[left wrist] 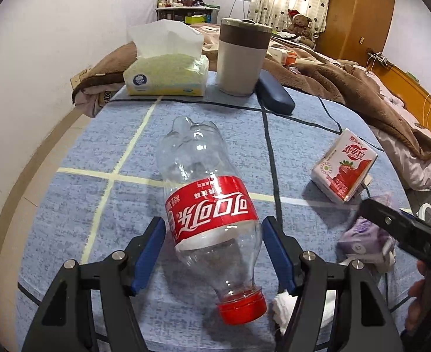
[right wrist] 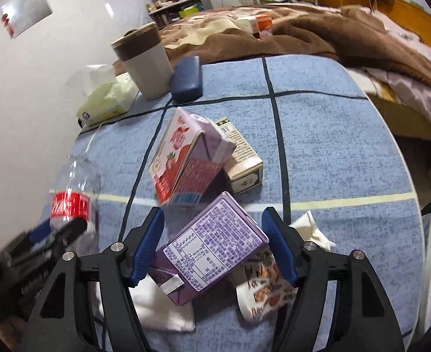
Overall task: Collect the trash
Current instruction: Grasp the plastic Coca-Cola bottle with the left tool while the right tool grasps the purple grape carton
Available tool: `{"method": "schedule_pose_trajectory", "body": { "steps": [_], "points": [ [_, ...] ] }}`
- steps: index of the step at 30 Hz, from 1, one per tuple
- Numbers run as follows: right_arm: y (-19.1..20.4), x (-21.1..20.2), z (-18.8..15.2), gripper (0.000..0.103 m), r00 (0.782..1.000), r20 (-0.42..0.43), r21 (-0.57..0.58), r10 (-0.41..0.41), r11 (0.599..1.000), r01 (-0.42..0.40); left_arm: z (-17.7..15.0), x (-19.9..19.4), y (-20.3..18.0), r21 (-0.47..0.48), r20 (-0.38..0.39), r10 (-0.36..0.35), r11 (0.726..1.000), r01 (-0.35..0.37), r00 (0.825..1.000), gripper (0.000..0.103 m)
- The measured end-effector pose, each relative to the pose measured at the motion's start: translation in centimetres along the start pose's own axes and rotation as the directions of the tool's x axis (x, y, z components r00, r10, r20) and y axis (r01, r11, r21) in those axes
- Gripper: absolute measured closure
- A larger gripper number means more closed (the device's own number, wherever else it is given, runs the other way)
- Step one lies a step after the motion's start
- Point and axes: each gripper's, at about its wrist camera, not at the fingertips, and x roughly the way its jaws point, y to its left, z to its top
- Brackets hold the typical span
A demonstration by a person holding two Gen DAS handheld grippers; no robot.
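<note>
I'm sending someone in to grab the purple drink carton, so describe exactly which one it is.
On the blue table cloth, find the right tongs. The purple carton lies flat between them, white nutrition panel up. The tilted neighbour behind it is the red strawberry carton.

1. The cloth [left wrist: 77, 205] is blue with pale yellow and dark lines.
2. The bottle [left wrist: 206, 193] is clear, with red label and red cap [left wrist: 243, 308].
3. One carton [right wrist: 212, 246] is purple; another [right wrist: 186, 158] is red and white with strawberries.
4. The cup [left wrist: 241, 58] is grey with a brown band.
</note>
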Motion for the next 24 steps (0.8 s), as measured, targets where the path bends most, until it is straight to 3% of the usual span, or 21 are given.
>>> {"method": "schedule_pose_trajectory", "body": {
  "steps": [5,16,19,24],
  "points": [
    [-1.6,0.0,-0.7,0.028,0.997,-0.016,0.076,0.071,0.995,-0.069,0.2,0.4,0.3,-0.002,-0.011,-0.007,1.0,0.007,1.0,0.031],
    [-0.6,-1.5,-2.6,0.028,0.991,0.051,0.014,0.124,0.992,-0.125,0.4,2.3,0.5,-0.018,-0.049,-0.034,0.999,0.033,0.998,0.034],
    [-0.7,-1.9,-3.2,0.034,0.991,0.061,-0.003,0.117,0.993,-0.117,0.2,2.8,1.1,-0.056,-0.066,-0.076,0.996,0.072,0.995,0.036],
    [-0.9,-3.3,-3.8,0.047,0.986,0.108,-0.024,0.125,0.992,-0.123,-0.4,2.3,0.9,-0.03,-0.058,-0.067,0.997,0.065,0.996,0.036]
  ]
}}
